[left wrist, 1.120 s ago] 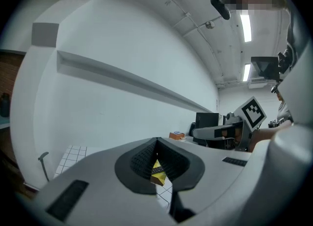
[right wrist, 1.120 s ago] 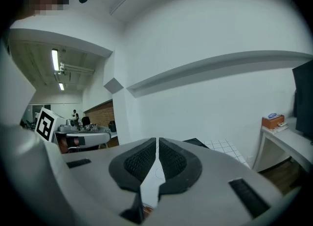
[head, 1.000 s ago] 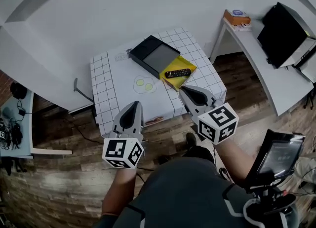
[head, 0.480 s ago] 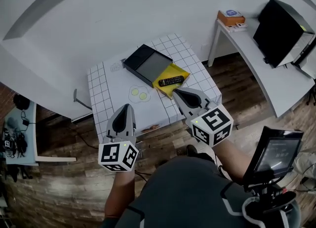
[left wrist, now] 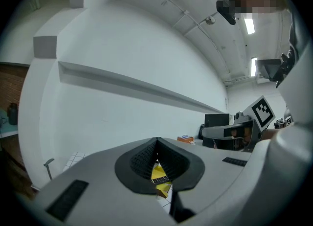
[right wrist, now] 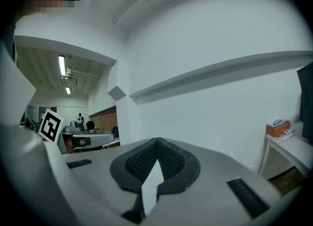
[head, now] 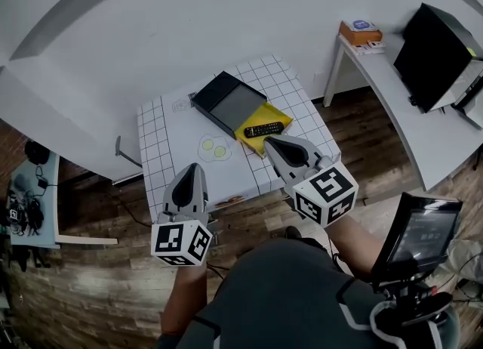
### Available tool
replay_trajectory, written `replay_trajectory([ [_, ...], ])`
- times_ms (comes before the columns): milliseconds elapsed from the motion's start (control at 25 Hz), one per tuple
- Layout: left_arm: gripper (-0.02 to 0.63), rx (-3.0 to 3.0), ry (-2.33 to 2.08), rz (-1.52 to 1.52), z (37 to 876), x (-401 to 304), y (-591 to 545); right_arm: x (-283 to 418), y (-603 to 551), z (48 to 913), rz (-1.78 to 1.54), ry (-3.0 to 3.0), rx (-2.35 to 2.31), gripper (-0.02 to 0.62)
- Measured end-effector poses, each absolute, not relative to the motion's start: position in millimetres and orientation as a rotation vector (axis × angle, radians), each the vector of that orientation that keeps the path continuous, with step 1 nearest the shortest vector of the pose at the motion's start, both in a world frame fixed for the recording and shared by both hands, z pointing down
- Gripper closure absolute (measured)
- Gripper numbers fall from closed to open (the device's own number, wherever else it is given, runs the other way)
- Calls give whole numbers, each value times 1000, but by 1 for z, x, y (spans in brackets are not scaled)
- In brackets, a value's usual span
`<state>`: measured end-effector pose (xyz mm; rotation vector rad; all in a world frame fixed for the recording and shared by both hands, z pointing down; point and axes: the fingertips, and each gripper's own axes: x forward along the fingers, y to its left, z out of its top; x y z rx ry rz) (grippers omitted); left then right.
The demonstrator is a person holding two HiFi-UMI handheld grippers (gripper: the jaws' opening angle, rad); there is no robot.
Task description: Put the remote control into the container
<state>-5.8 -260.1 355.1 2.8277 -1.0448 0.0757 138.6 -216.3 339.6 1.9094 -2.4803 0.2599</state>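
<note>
The remote control (head: 263, 129) lies flat on a yellow sheet (head: 278, 115), perhaps a thin folder, just beside the black container (head: 213, 91) on the checked tabletop (head: 177, 140); it is outside the container. The container lies with its open side up and its grey floor bare, so it can receive the remote from above. The left gripper (head: 192, 168) and the right gripper (head: 269, 142) are held in front of the near edge of the tabletop and point toward the things. The jaws of both are clenched together with nothing between them, so to grasp the remote a pair would need to part.
</note>
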Motion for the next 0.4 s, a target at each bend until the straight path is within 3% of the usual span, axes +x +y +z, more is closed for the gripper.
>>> replay_trajectory([
  [400,597,2819,-1056,80,360,-10,-254,137,-212,345,270,-2479,1902,581],
])
